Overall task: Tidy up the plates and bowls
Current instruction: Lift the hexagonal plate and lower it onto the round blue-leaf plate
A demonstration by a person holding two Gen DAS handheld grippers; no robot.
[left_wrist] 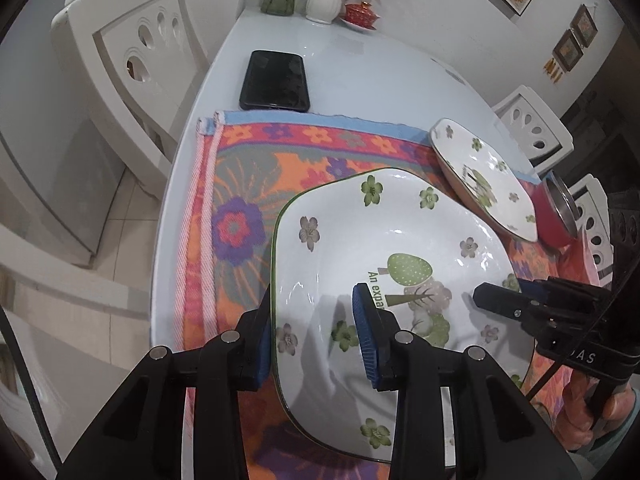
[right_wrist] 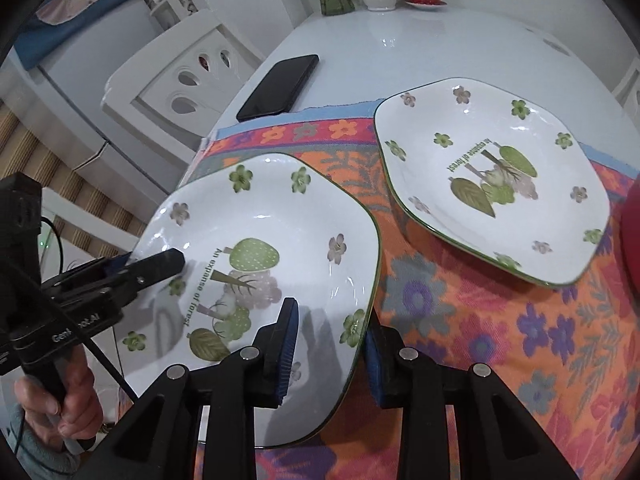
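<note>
Fingers of the left gripper [left_wrist: 316,336] straddle the near-left rim of the white square ceramic plate printed with green flowers and trees [left_wrist: 384,248], one blue pad under the outside edge and the other pressed on the inner slope, so they pinch the rim between them. Beyond those fingers lies the orange, pink and purple floral cloth [left_wrist: 236,224] spread over the pale blue desk [left_wrist: 360,76], likely to cushion the crockery, and farther out rests a black phone [left_wrist: 275,80]. To the right of the fingers a second matching square plate [left_wrist: 484,180] sits tilted against a red metal cup [left_wrist: 554,216], while the right gripper [left_wrist: 496,300] bites the first plate's opposite rim. From the right wrist view, the right gripper's [right_wrist: 332,344] fingers likewise clamp the plate [right_wrist: 256,256] at its near-right rim, one pad inside and one beneath. Across the plate the left gripper [right_wrist: 160,268] holds the far side. Gripping two opposite edges seems meant to carry the wide plate level, probably toward the second plate [right_wrist: 496,176] ahead and right of the fingers for stacking.
</note>
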